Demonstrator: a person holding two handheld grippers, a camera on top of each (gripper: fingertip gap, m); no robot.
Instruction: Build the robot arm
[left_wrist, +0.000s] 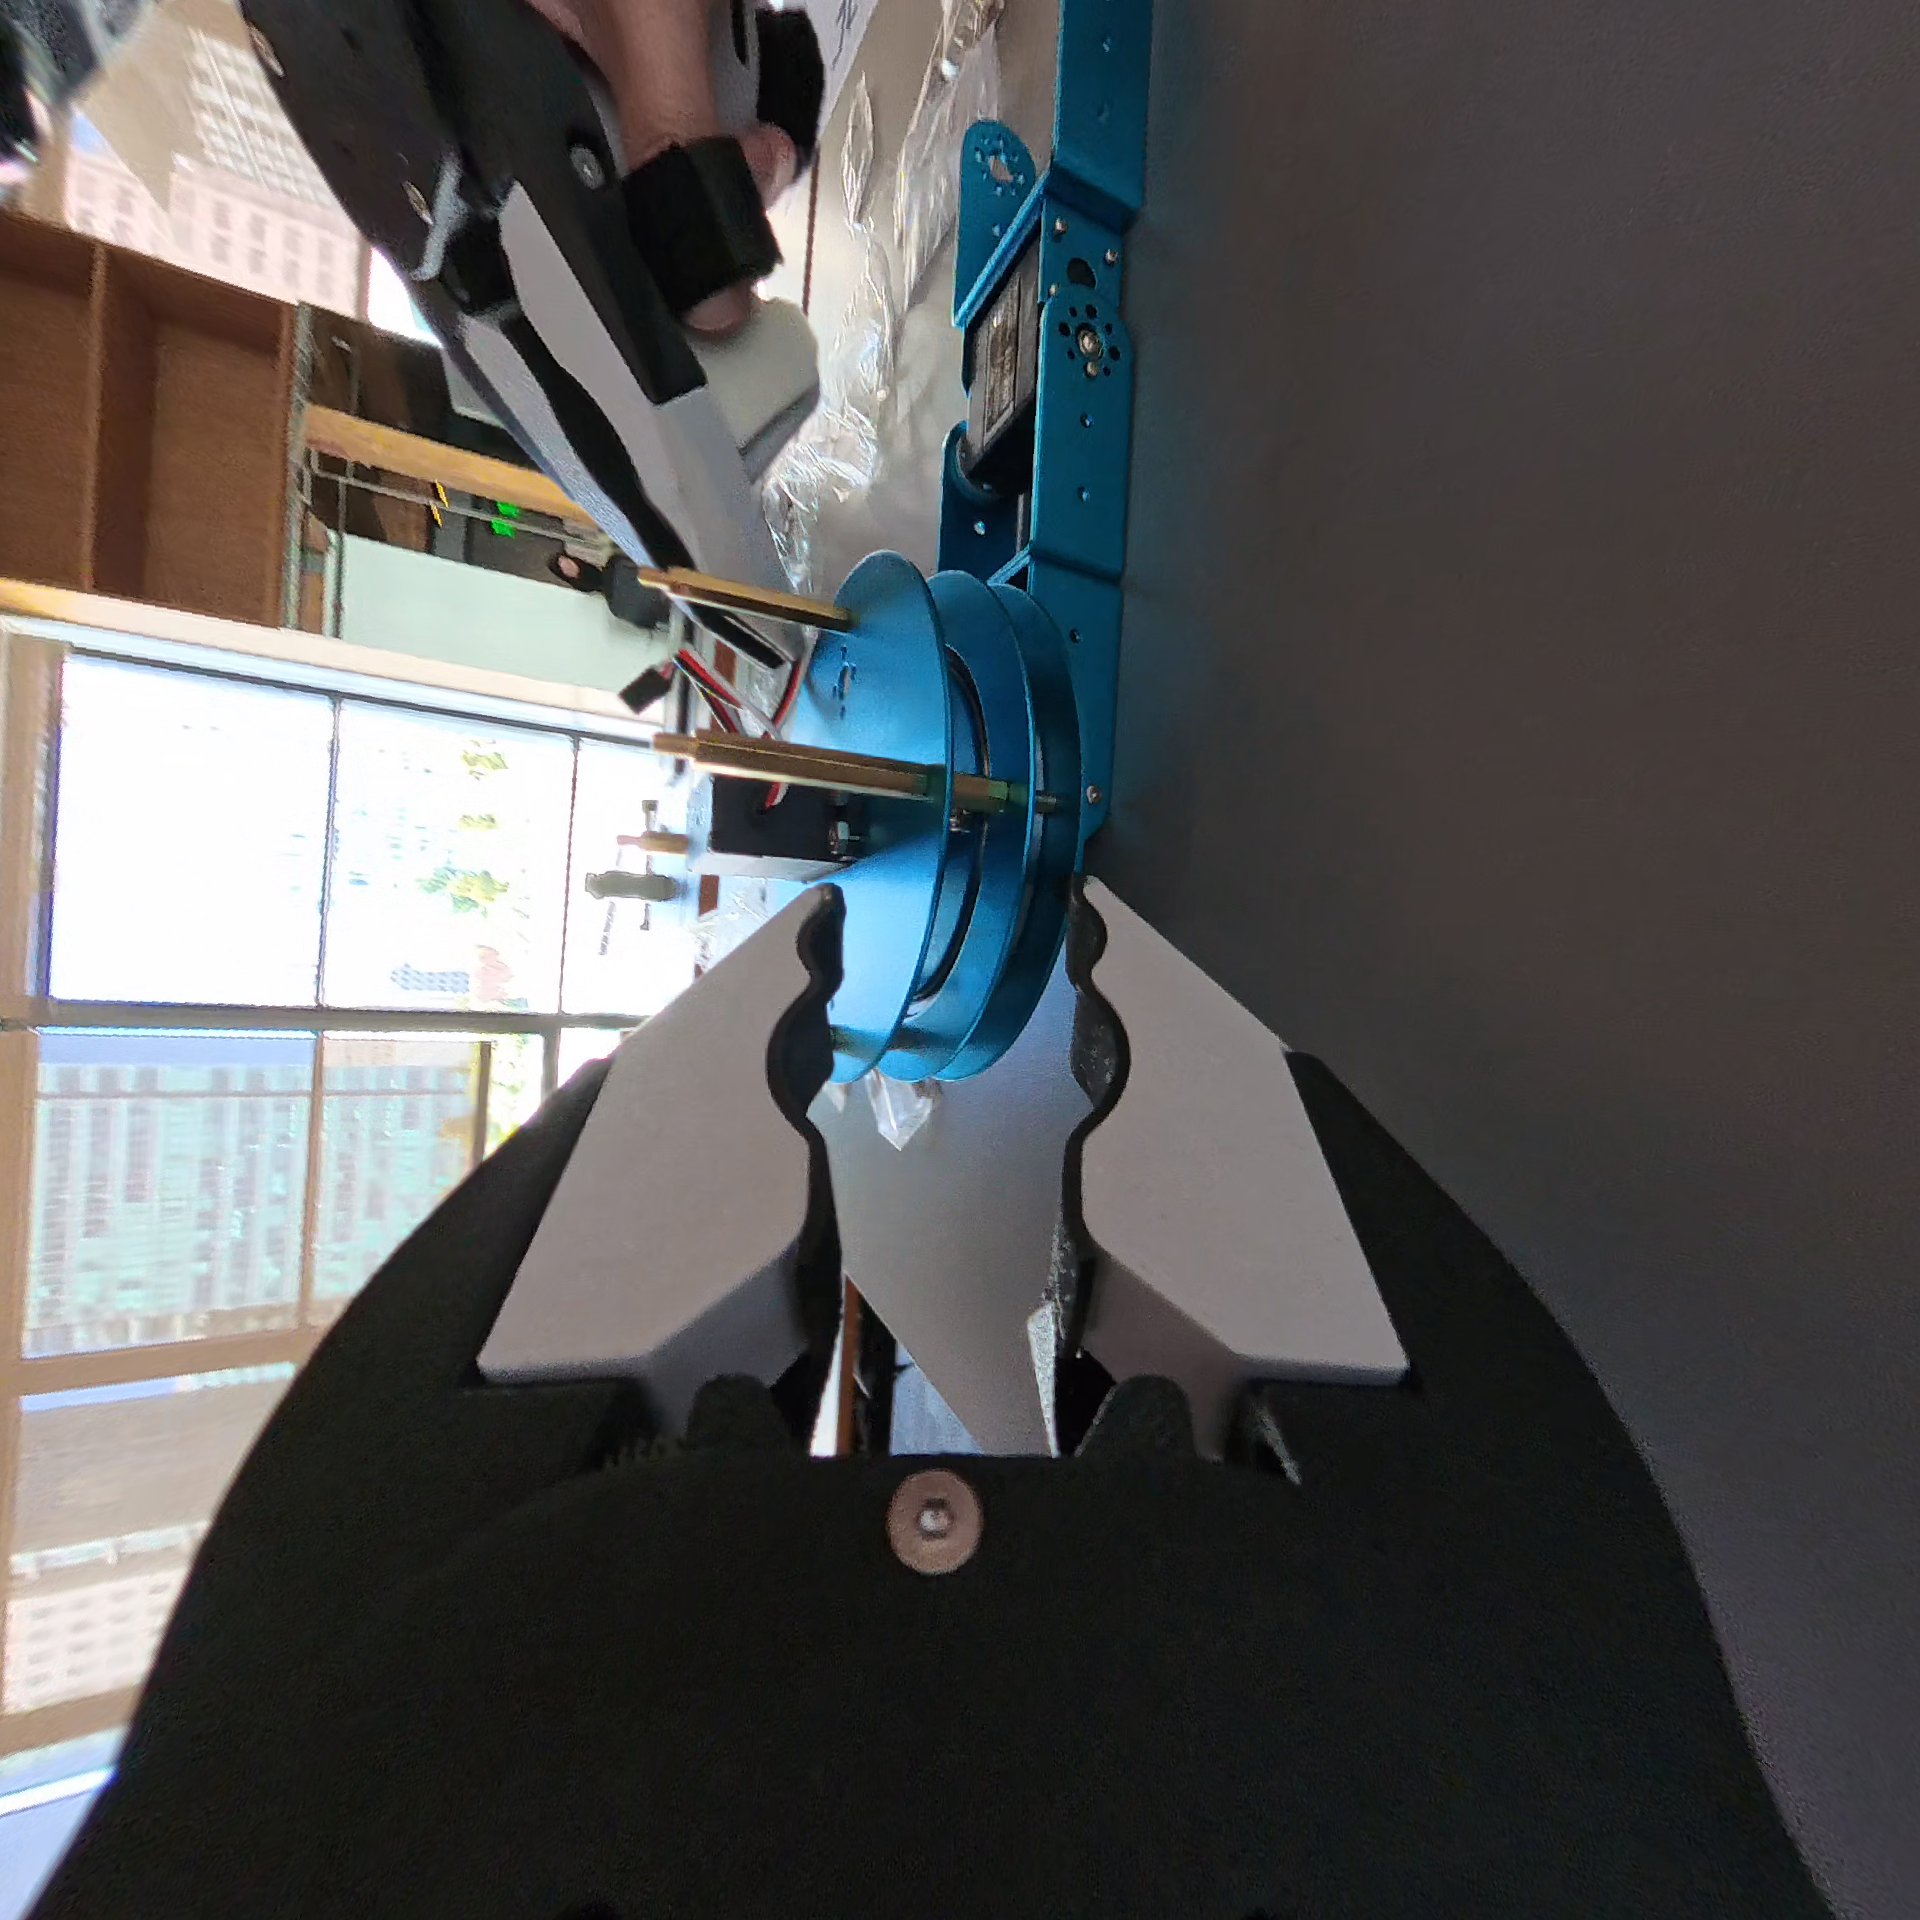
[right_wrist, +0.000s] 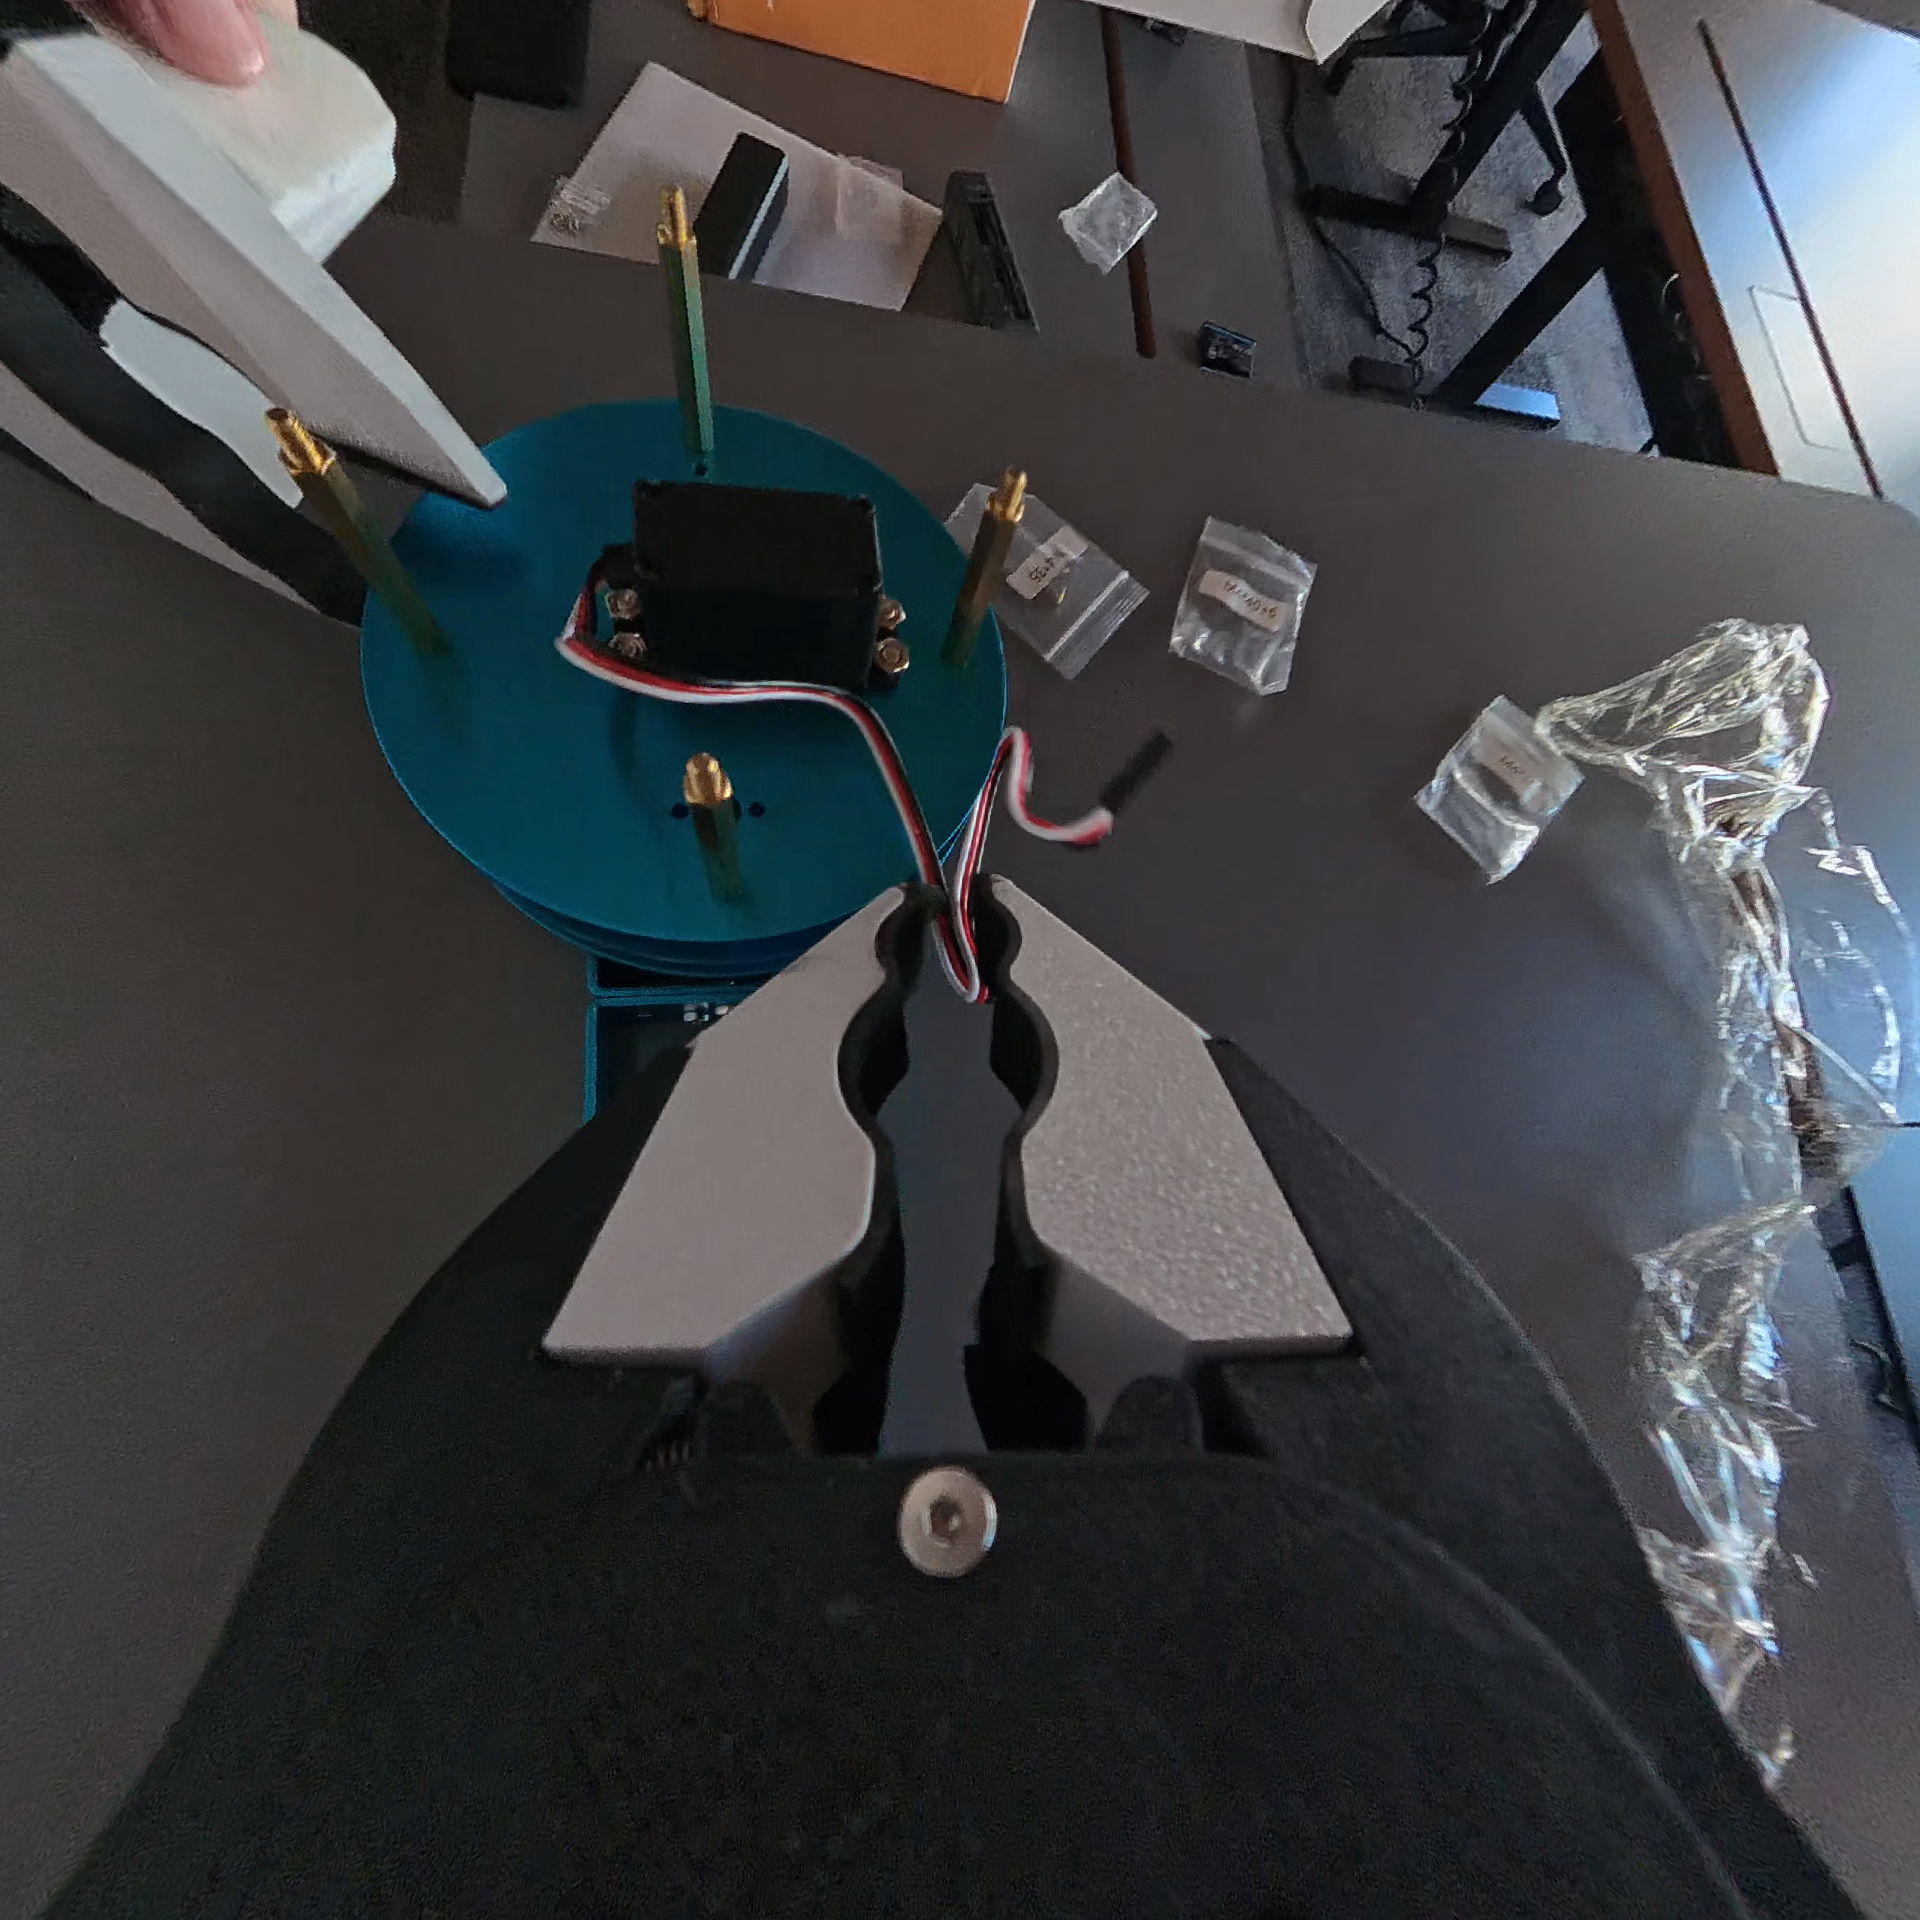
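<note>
— Ahead of the right jaws?
— Crumpled plastic wrap (right_wrist: 1756, 1039) blurred, cut off at the frame edge.
— Between them?
— Servo cable (right_wrist: 821, 717); its lower loop is hidden by the pads.

The round discs (right_wrist: 540, 748) are blue with a metallic shine, and the bracket frame (left_wrist: 1081, 343) beside them has the same blue. The four standoffs (right_wrist: 688, 332) are brass yellow. The servo (right_wrist: 758, 582) is black, its cable (right_wrist: 873, 727) striped red, white and black. Both grippers have light grey fingers (right_wrist: 769, 1132) with black inner edges and black bodies. The counter (right_wrist: 208, 831) is dark grey. The small bags (right_wrist: 1242, 603) are transparent.
</note>
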